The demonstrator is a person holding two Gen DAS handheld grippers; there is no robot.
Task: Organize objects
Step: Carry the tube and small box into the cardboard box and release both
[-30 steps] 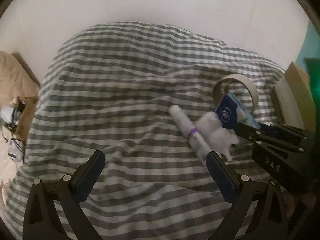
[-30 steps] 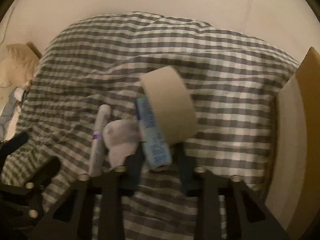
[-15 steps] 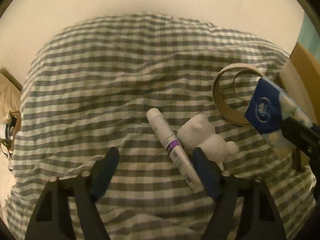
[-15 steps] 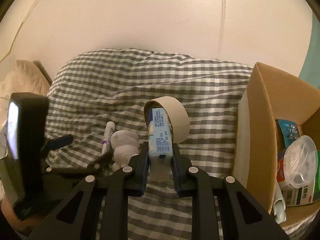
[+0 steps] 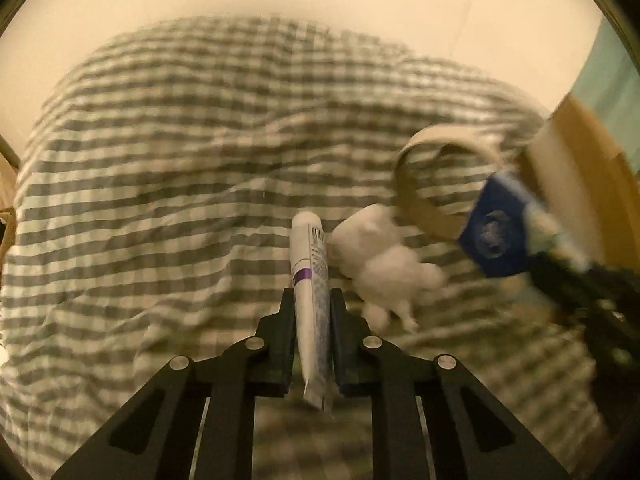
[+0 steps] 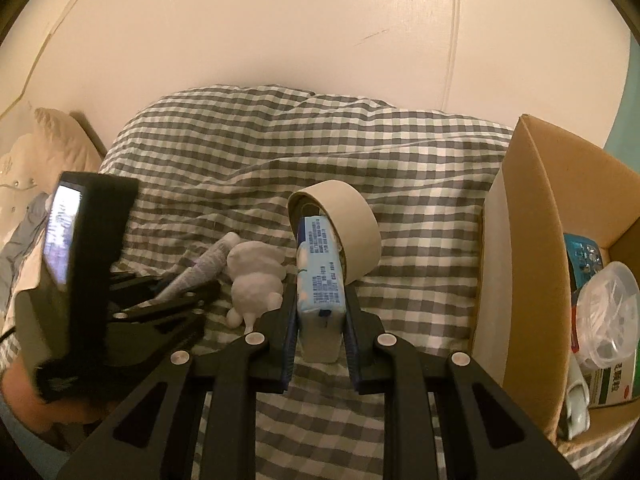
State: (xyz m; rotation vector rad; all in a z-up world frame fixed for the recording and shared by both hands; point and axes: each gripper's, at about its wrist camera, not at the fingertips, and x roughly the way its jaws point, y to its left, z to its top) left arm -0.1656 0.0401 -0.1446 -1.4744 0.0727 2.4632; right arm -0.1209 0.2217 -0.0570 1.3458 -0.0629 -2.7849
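Note:
My left gripper (image 5: 311, 300) is shut on a white tube with a purple band (image 5: 309, 276); the tube also shows in the right wrist view (image 6: 204, 266). A white bear figurine (image 5: 380, 256) lies just right of it on the checked blanket (image 5: 160, 160), and it shows in the right wrist view (image 6: 256, 276). My right gripper (image 6: 320, 300) is shut on a blue tissue pack (image 6: 320, 276) and holds it above the blanket. A roll of beige tape (image 6: 344, 224) stands on edge behind the pack.
An open cardboard box (image 6: 532, 240) stands at the right, holding a clear lidded tub (image 6: 608, 312), a teal packet (image 6: 582, 260) and a green-printed box (image 6: 612, 384). A beige pillow (image 6: 52, 148) lies at the far left. A white wall is behind the bed.
My left gripper has closed on the white tube, having been open around it. My right gripper has lifted the tissue pack up and towards the box.

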